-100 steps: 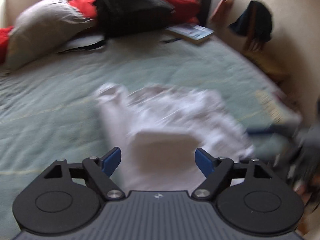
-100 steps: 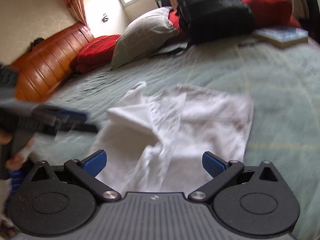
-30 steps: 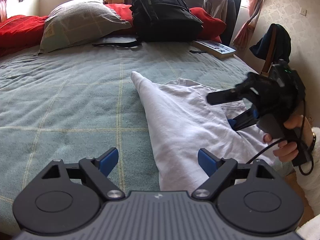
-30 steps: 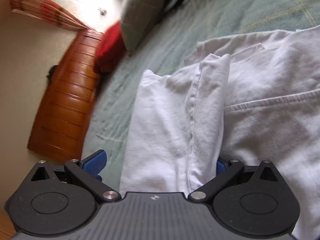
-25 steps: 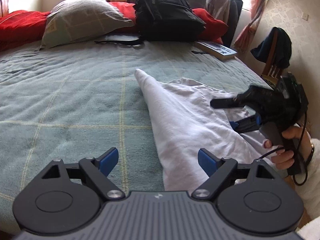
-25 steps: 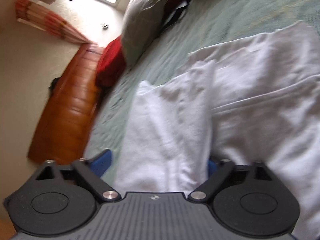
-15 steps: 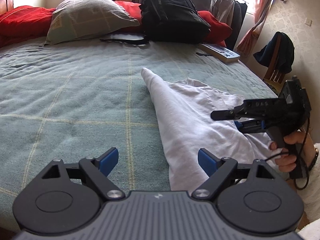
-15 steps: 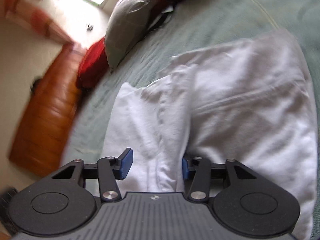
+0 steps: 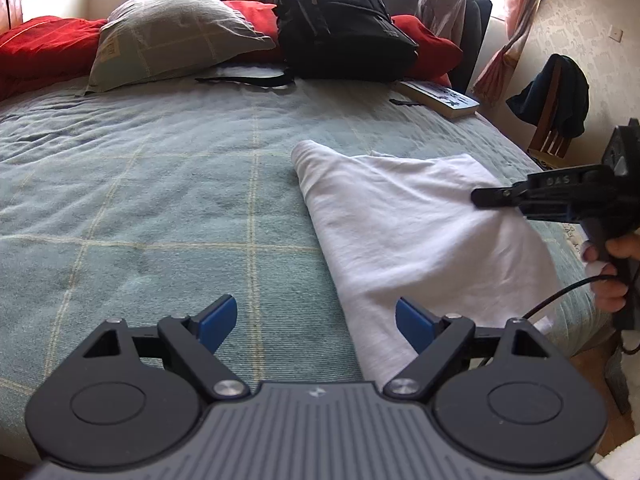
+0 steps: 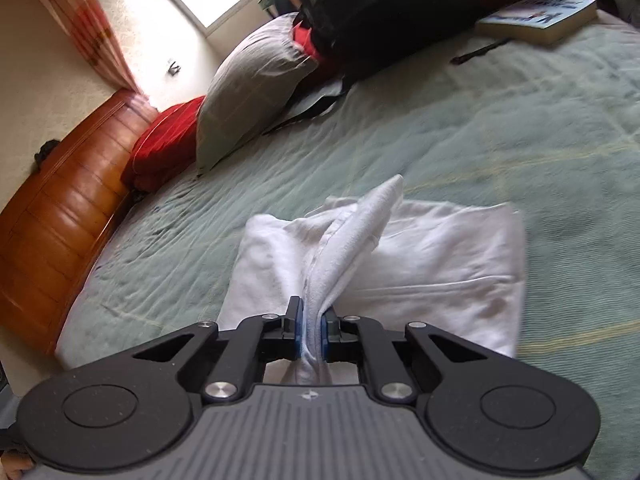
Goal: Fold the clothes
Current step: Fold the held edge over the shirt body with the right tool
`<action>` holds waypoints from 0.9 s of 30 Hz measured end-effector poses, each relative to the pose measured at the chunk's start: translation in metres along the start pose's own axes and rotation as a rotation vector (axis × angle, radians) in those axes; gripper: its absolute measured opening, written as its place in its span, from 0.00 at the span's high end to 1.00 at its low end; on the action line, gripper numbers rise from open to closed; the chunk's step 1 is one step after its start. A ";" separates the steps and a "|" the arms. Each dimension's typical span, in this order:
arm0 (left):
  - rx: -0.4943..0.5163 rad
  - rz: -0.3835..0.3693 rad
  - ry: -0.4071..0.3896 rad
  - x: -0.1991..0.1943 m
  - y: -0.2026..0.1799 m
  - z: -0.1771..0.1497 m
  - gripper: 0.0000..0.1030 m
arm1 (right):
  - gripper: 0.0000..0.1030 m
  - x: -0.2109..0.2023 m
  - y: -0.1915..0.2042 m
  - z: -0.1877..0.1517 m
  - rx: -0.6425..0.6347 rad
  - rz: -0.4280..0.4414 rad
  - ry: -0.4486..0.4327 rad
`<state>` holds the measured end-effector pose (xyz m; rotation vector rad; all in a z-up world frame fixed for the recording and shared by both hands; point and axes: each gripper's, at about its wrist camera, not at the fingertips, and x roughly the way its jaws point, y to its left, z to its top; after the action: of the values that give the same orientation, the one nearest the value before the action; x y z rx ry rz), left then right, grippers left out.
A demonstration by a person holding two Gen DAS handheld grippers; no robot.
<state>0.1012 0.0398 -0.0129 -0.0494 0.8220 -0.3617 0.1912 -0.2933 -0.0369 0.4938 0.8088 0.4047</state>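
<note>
Bedroom w/ green checked bedspread point(image 9: 160, 184): white garment point(image 9: 400, 224) lies part-folded centre-right of frame, long axis running lower right to mid-frame. Right hand-held gripper point(image 10: 311, 334) is clamped on a bunched hem ridge, so nearer. Left hand-held gripper point(image 9: 316, 318) spread wide, holding nothing, garment's near end at its right finger.
</note>
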 end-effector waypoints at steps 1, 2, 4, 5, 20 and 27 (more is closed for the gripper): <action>0.003 0.000 0.001 0.000 -0.001 0.000 0.16 | 0.89 -0.003 -0.003 0.000 0.003 -0.008 -0.001; 0.006 0.000 0.001 0.000 -0.002 0.000 0.16 | 0.89 -0.004 -0.007 -0.001 0.012 -0.018 0.003; 0.012 0.001 0.002 -0.001 -0.005 0.000 0.16 | 0.89 -0.006 -0.013 -0.004 0.030 -0.034 0.007; 0.016 0.001 0.002 -0.001 -0.006 0.000 0.16 | 0.89 -0.006 -0.016 -0.006 0.037 -0.040 0.007; 0.042 0.005 0.018 0.002 -0.015 0.001 0.16 | 0.89 -0.014 -0.058 -0.018 0.161 -0.119 0.020; 0.057 -0.002 0.021 0.004 -0.018 0.002 0.16 | 0.89 -0.021 -0.061 -0.023 0.165 -0.126 -0.005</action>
<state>0.1000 0.0213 -0.0106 0.0062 0.8318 -0.3878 0.1701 -0.3483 -0.0726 0.5935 0.8679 0.2216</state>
